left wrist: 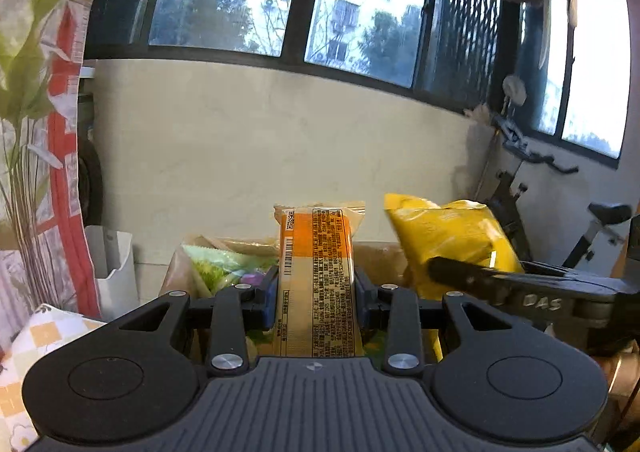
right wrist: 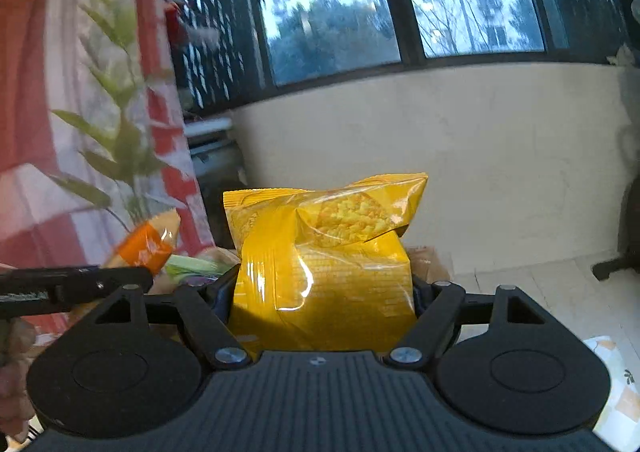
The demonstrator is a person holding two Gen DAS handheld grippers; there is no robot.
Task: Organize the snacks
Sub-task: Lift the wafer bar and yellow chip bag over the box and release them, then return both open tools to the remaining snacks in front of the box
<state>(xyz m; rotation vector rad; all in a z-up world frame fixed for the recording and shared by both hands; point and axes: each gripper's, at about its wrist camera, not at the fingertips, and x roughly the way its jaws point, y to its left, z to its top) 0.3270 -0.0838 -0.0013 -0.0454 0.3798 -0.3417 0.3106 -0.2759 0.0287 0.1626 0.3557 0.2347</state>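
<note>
So up close, the left gripper [left wrist: 316, 288] has its jaws narrowed tight on an orange-and-cream snack packet [left wrist: 316, 272], held upright with the printed back and barcode facing the camera. The right gripper [right wrist: 322, 292] has its jaws spread wide around a puffy yellow snack bag [right wrist: 324, 252], pinched at both sides, top corner folded over. Both are lifted, side by side; from the left wrist view the right one's finger cuts across the yellow bag. Just behind and below sits a brown paper bag [left wrist: 380, 256] with a green packet [left wrist: 216, 264] poking out. Left of that there's a white bin [left wrist: 114, 264] and a hanging red-striped floral cloth [left wrist: 60, 91]. Farther back: a cream wall [left wrist: 260, 139], an exercise bike [left wrist: 560, 211] on the right, dark-framed windows [left wrist: 360, 11] with laundry hanging above.
</note>
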